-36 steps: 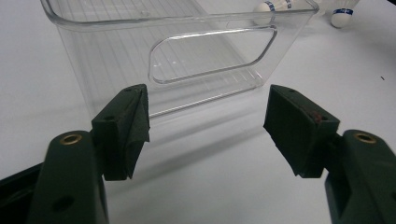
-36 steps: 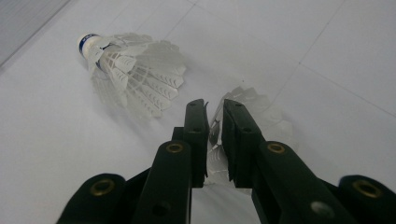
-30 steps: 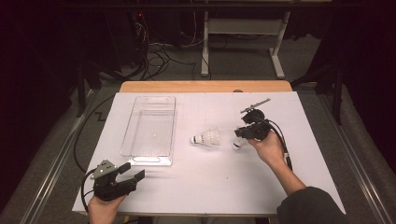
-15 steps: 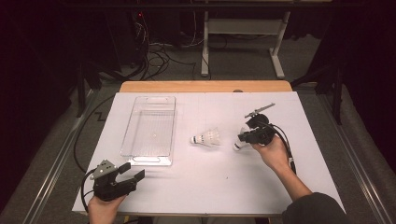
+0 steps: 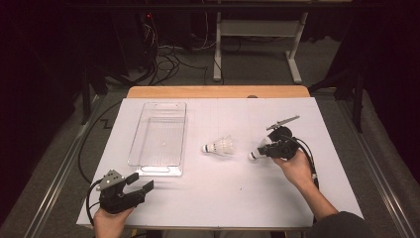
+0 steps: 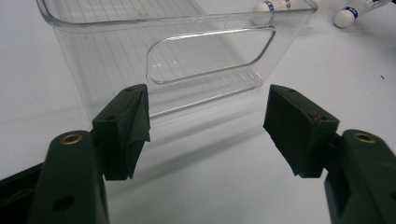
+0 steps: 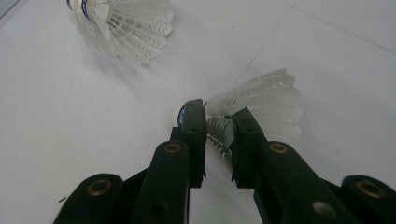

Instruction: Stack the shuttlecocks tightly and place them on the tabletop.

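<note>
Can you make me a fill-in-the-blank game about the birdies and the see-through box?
1. The right gripper is shut on a ____.
2. The tray is made of clear ____.
3. The number of shuttlecocks inside the tray is ____.
4. The left gripper has its jaws ____.

Missing words: shuttlecock; plastic; zero; open

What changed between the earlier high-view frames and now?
The right tool, closed on a shuttlecock, slid a little toward the table's right edge, carrying it farther from the loose shuttlecock. Its jaws have just been opening slightly, the shuttlecock still pinched between them. Unchanged: the left tool open near the front edge, the clear tray, the loose shuttlecock.
</note>
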Available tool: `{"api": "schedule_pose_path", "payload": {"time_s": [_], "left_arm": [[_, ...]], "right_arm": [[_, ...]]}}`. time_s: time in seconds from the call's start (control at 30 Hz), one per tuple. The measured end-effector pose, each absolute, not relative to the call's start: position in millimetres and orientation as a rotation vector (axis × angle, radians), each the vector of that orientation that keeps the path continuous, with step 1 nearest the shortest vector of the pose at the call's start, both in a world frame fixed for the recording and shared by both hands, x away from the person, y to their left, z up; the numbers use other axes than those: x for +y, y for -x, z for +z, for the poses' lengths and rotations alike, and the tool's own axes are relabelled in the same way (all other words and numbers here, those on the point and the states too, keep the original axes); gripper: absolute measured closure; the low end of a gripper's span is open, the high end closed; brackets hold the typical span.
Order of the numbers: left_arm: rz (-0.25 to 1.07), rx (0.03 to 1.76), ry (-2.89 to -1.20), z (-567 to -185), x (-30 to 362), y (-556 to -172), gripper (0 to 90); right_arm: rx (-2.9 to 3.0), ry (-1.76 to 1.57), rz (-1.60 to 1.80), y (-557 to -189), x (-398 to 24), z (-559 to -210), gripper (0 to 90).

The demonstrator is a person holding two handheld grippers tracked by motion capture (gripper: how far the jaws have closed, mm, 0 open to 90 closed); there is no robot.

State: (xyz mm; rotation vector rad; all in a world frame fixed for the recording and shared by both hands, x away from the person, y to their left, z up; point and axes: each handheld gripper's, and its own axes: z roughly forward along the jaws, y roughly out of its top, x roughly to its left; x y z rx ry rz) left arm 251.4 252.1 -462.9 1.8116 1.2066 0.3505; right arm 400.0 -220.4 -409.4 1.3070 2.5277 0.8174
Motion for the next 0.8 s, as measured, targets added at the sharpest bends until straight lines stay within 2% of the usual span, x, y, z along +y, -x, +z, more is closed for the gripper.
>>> {"api": "schedule_pose_path", "payload": {"time_s": [0.43, 0.67, 0.8], "left_arm": [[0.351, 1.206, -1.819, -463, 251, -252, 32.0], [0.346, 1.208, -1.823, -464, 251, -252, 32.0], [0.344, 1.207, -1.822, -464, 251, -252, 32.0]], "right_arm": [[2.477, -1.367, 0.875, -396, -236, -412, 75.7], [2.492, -1.371, 0.895, -396, -241, -413, 89.3], [2.503, -1.353, 0.895, -396, -238, -411, 90.0]]}}
